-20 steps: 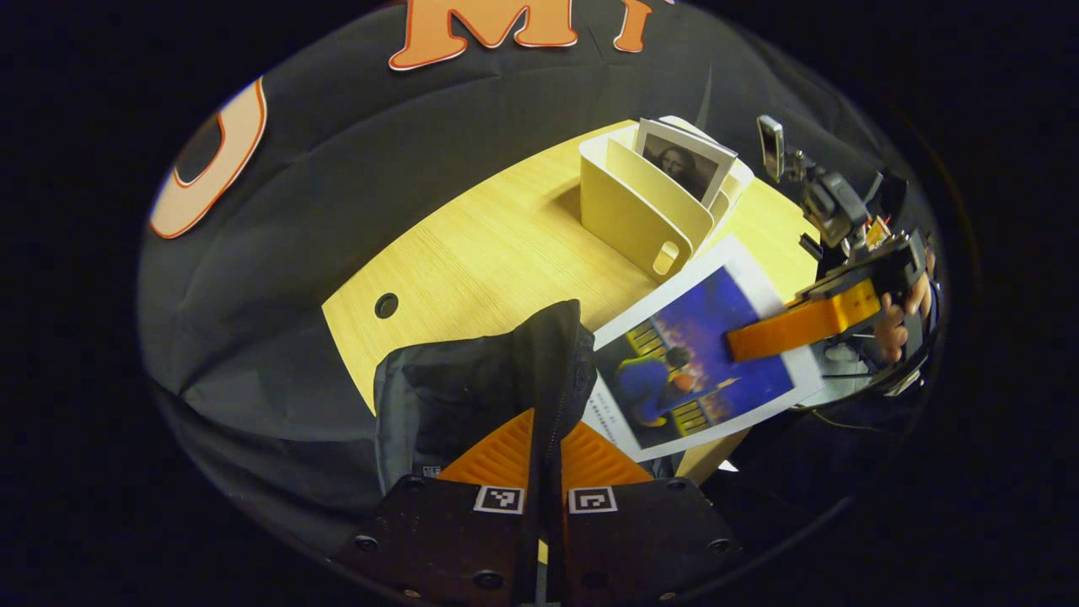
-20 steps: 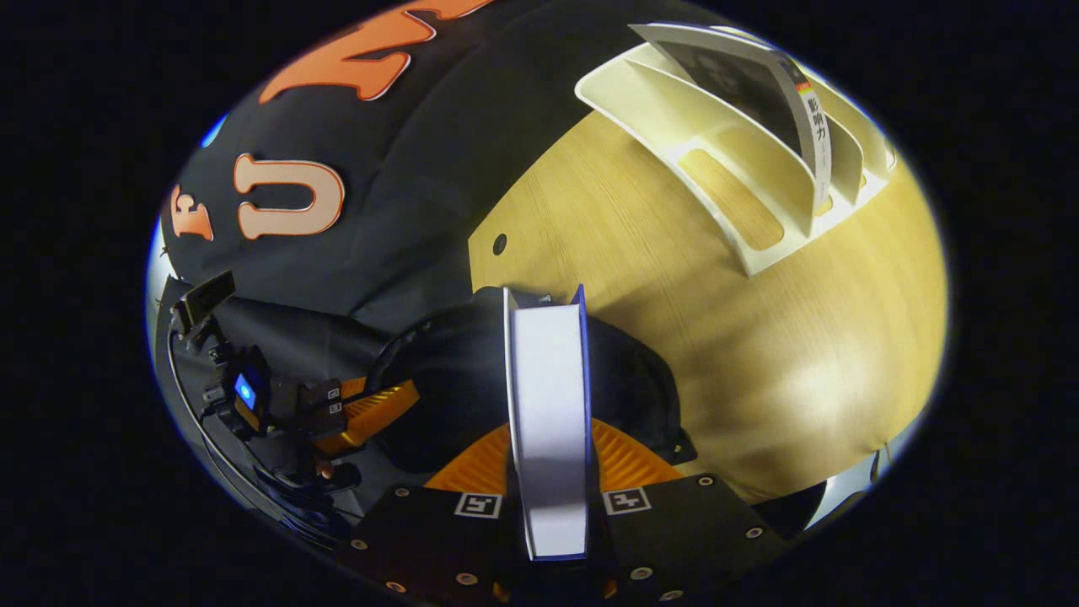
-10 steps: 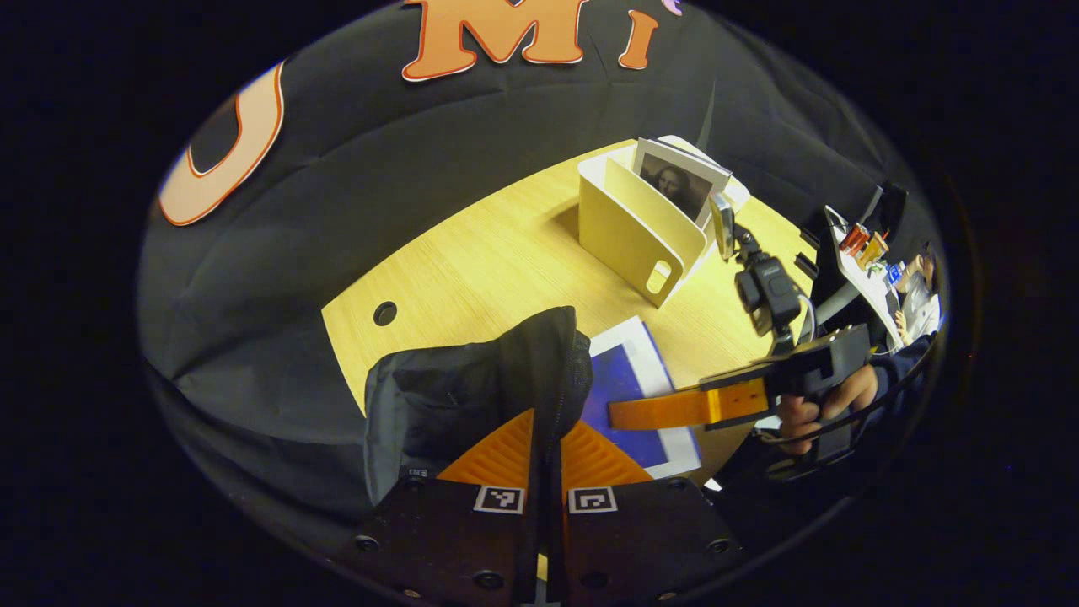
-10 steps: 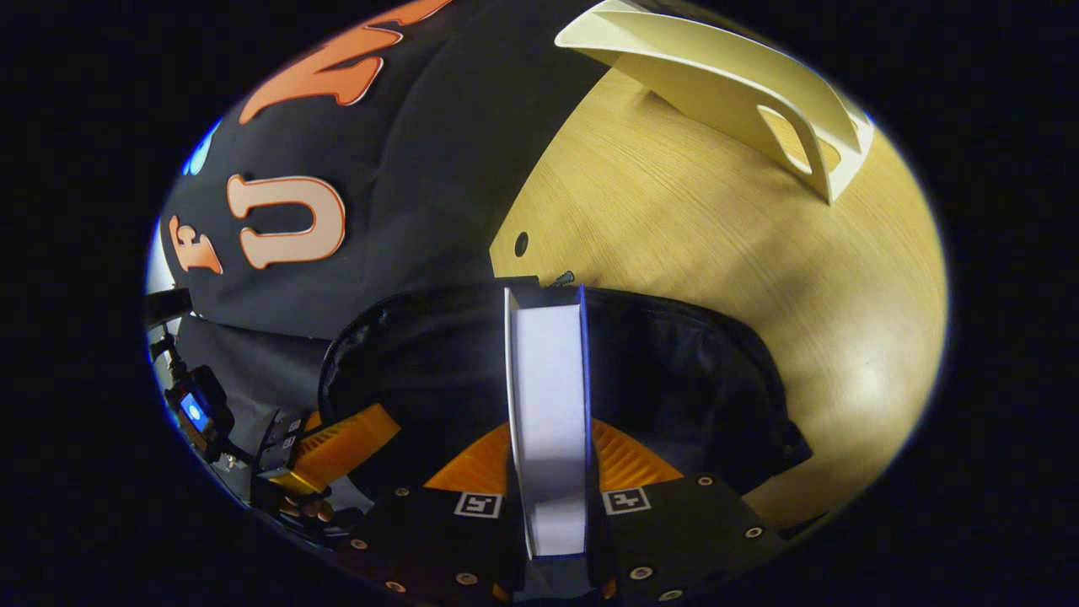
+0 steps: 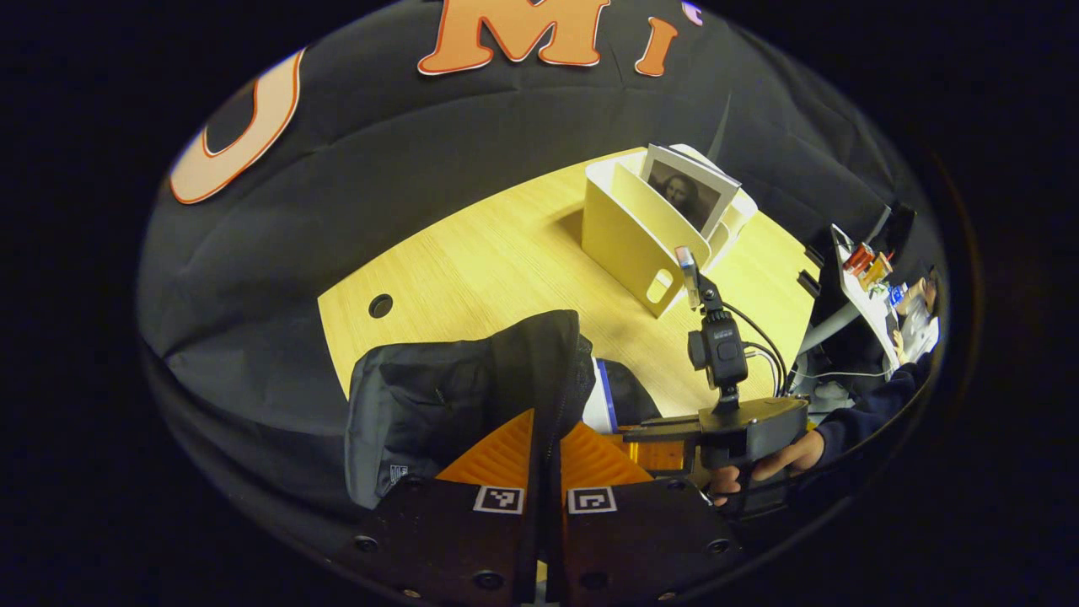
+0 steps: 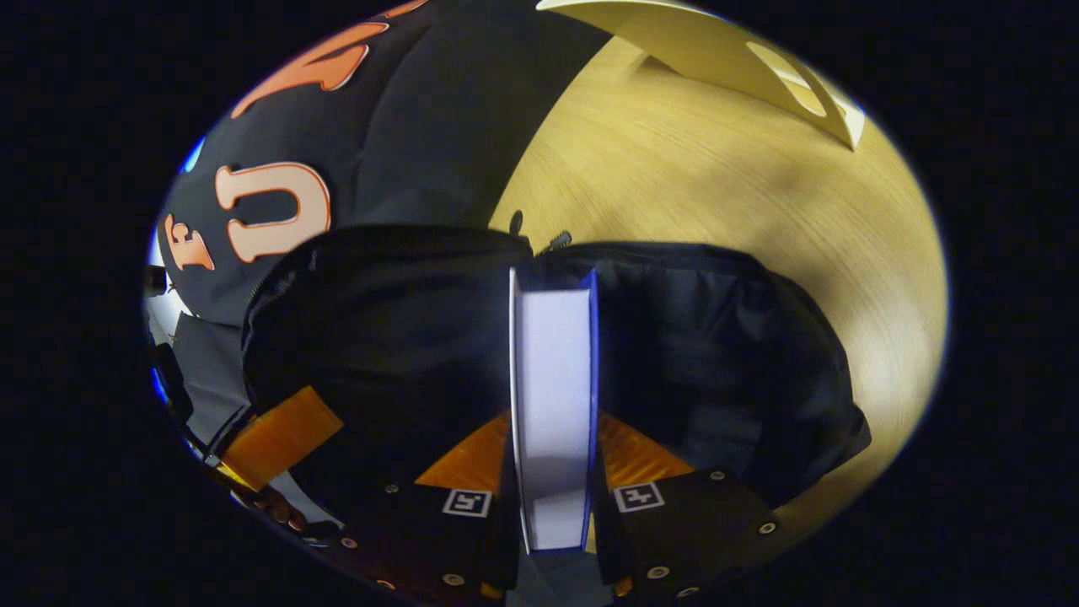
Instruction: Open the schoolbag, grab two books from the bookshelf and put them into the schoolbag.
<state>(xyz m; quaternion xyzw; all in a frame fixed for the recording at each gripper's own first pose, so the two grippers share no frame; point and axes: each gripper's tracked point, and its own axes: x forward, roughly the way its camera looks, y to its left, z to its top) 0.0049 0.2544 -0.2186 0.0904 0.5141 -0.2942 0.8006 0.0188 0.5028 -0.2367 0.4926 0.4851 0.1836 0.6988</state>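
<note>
My right hand-held gripper (image 6: 552, 472), clamped on the book (image 6: 552, 396), has dropped it into the bag (image 6: 716, 354); my left hand-held gripper (image 5: 544, 459) still pinches the flap open.

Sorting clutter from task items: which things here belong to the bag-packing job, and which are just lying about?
Job:
schoolbag
book in the right tongs
second book in the bookshelf
left tongs, shut on the bag's edge

Lying about:
side shelf with small items
</note>
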